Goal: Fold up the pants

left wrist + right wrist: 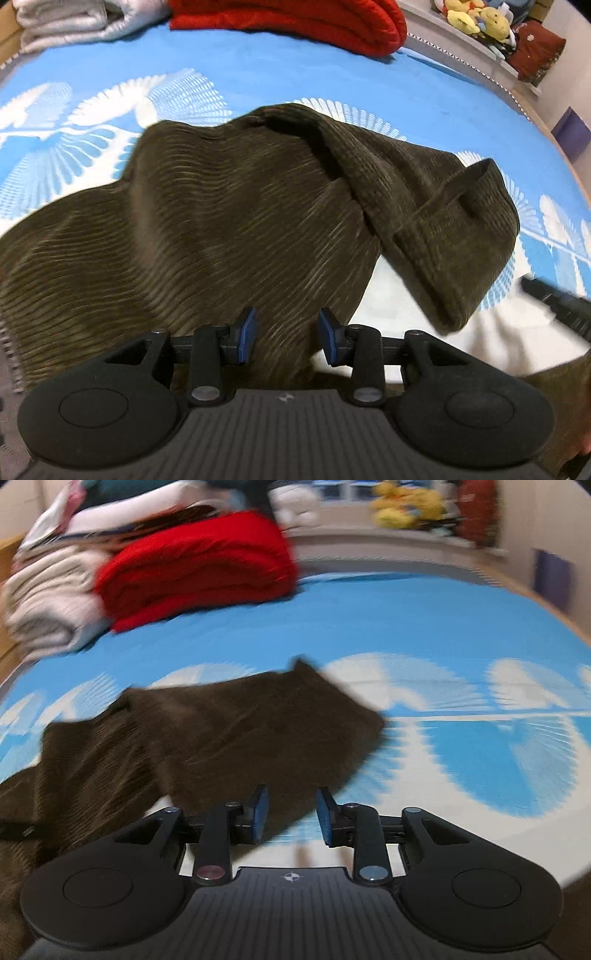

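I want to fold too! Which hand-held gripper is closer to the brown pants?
Left. The left hand-held gripper hangs right over the brown pants; the right hand-held gripper sits at their edge, half over the blue sheet.

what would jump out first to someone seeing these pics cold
The dark brown corduroy pants sprawl rumpled across the middle of a bright blue bedspread with white fan patterns, one hemmed leg end flopped to the right. Behind them, at the far edge of the bed, sits a vivid red folded blanket beside pale folded linens. Both grippers, left and right, hover open over the pants' near edge.
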